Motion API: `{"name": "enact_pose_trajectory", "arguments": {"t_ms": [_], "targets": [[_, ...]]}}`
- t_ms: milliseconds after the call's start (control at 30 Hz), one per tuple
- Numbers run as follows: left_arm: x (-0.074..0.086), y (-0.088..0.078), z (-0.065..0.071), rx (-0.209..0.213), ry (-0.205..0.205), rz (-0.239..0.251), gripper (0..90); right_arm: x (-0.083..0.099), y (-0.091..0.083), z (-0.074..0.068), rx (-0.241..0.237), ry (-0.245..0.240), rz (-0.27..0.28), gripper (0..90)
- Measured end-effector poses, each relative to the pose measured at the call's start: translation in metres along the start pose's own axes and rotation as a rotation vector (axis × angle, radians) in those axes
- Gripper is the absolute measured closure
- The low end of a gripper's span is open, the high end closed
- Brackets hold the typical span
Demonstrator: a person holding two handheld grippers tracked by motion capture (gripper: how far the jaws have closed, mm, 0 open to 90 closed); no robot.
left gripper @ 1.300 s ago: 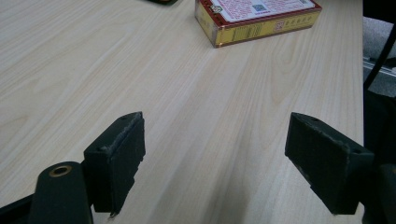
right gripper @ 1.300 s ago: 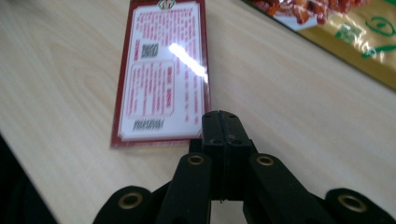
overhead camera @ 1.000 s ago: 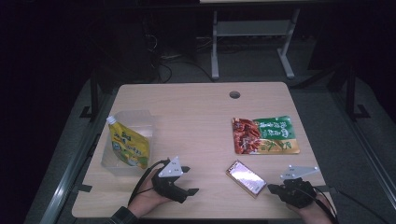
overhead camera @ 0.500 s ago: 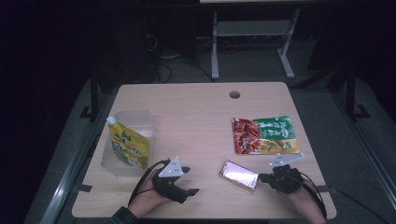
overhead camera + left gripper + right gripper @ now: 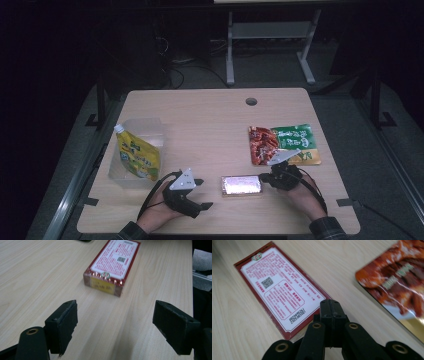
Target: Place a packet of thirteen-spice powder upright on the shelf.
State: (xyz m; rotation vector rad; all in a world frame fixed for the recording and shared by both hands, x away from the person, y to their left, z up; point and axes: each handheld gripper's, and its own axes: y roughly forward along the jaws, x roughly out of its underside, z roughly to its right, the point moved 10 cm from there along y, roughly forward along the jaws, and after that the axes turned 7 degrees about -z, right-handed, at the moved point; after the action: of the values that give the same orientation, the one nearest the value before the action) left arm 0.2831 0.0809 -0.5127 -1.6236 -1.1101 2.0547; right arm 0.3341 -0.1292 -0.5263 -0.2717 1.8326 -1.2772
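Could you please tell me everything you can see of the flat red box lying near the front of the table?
The flat rectangular dark-red box looks like printed card. Its broad white top panel carries dense red print and a small QR code; one short end shows a yellow label. It lies flat and closed on the light wooden table, near the front edge, between the two grippers. The shut right gripper has its tips at the box's near corner; whether they touch it I cannot tell. The left gripper stands open, short of the box.
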Motion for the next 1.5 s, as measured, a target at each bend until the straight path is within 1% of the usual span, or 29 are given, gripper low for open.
{"name": "enact_pose_trajectory", "arguments": {"t_ms": [133, 233, 333, 400, 467, 500, 533, 567, 600, 633, 667, 767, 800, 833, 867, 933, 967, 1033, 1100, 1167, 1200, 1233, 1300, 1333, 1367, 1433, 1467, 1500], "targets": [[0.0, -0.001, -0.001, -0.003, 0.003, 0.002, 19.5, -0.014, 0.012, -0.008, -0.016, -0.038, -0.005, 90.0], [0.0, -0.001, -0.001, -0.004, -0.003, 0.004, 19.4, -0.021, 0.018, -0.013, -0.023, -0.059, -0.009, 90.0], [0.0, -0.002, -0.003, -0.014, 0.0, 0.003, 19.3, -0.025, 0.022, -0.019, -0.032, -0.079, -0.012, 90.0], [0.0, -0.002, -0.004, -0.017, -0.002, 0.005, 18.3, -0.024, 0.022, -0.019, -0.025, -0.077, -0.015, 90.0], [0.0, -0.002, -0.005, -0.024, -0.005, 0.008, 17.2, -0.023, 0.017, -0.015, -0.017, -0.057, -0.001, 83.1], [-0.001, -0.002, -0.005, -0.025, -0.007, 0.007, 17.2, -0.022, 0.014, -0.013, -0.013, -0.039, 0.013, 77.9], [-0.001, -0.002, -0.005, -0.026, -0.009, 0.009, 17.2, -0.022, 0.011, -0.01, -0.009, -0.03, 0.025, 75.0], [-0.002, -0.001, -0.005, -0.026, -0.01, 0.011, 17.2, -0.019, 0.006, -0.008, -0.019, -0.005, 0.038, 69.0], [-0.003, 0.0, -0.004, -0.021, -0.006, 0.007, 17.1, -0.017, 0.004, -0.006, -0.017, 0.004, 0.041, 63.7], [-0.004, 0.001, -0.004, -0.017, -0.004, 0.006, 17.2, -0.013, 0.001, -0.003, 0.001, 0.028, 0.056, 58.3], [-0.005, 0.003, -0.003, -0.019, -0.002, 0.003, 17.2, -0.01, -0.001, -0.001, 0.004, 0.036, 0.06, 54.4], [-0.007, 0.008, -0.003, -0.013, 0.007, -0.006, 17.1, 0.005, -0.01, 0.001, 0.002, 0.081, 0.069, 39.9], [-0.008, 0.012, -0.004, -0.017, 0.014, -0.01, 16.7, 0.007, -0.012, 0.001, 0.007, 0.082, 0.073, 37.3], [-0.009, 0.014, -0.004, -0.017, 0.016, -0.012, 16.1, 0.011, -0.015, 0.001, 0.011, 0.094, 0.079, 35.9], [-0.009, 0.017, -0.004, -0.017, 0.02, -0.023, 16.0, 0.013, -0.017, 0.0, 0.014, 0.103, 0.082, 35.1], [-0.009, 0.024, -0.004, -0.013, 0.027, -0.041, 15.8, 0.018, -0.021, -0.002, 0.02, 0.099, 0.093, 34.0], [-0.009, 0.026, -0.003, -0.01, 0.023, -0.047, 15.6, 0.019, -0.022, -0.002, 0.023, 0.097, 0.094, 33.9], [-0.007, 0.03, -0.003, -0.01, 0.04, -0.068, 15.6, 0.021, -0.022, -0.003, 0.029, 0.09, 0.094, 33.4], [-0.006, 0.034, -0.002, -0.021, 0.052, -0.082, 15.7, 0.021, -0.021, -0.001, 0.041, 0.08, 0.094, 33.1], [-0.006, 0.037, 0.0, -0.015, 0.04, -0.083, 16.4, 0.02, -0.021, 0.0, 0.04, 0.087, 0.093, 33.0], [-0.006, 0.037, -0.001, -0.022, 0.044, -0.09, 17.7, 0.02, -0.02, 0.0, 0.039, 0.087, 0.091, 33.1], [-0.006, 0.038, -0.001, -0.029, 0.042, -0.091, 20.9, 0.02, -0.02, 0.0, 0.043, 0.084, 0.09, 33.0], [-0.005, 0.04, -0.002, -0.023, 0.031, -0.096, 24.5, 0.02, -0.021, 0.0, 0.049, 0.08, 0.094, 33.1], [-0.004, 0.04, -0.003, -0.027, 0.04, -0.107, 25.9, 0.02, -0.021, 0.001, 0.05, 0.082, 0.098, 33.0], [-0.005, 0.041, -0.003, -0.024, 0.037, -0.105, 27.1, 0.02, -0.021, 0.001, 0.05, 0.088, 0.097, 33.0], [-0.005, 0.041, -0.002, -0.021, 0.033, -0.103, 29.4, 0.019, -0.021, 0.002, 0.053, 0.085, 0.102, 32.7], [-0.005, 0.041, -0.002, -0.022, 0.044, -0.11, 29.8, 0.019, -0.021, 0.002, 0.054, 0.086, 0.102, 32.6], [-0.005, 0.041, -0.002, -0.022, 0.046, -0.112, 30.2, 0.019, -0.022, 0.002, 0.053, 0.086, 0.104, 32.6]]}}
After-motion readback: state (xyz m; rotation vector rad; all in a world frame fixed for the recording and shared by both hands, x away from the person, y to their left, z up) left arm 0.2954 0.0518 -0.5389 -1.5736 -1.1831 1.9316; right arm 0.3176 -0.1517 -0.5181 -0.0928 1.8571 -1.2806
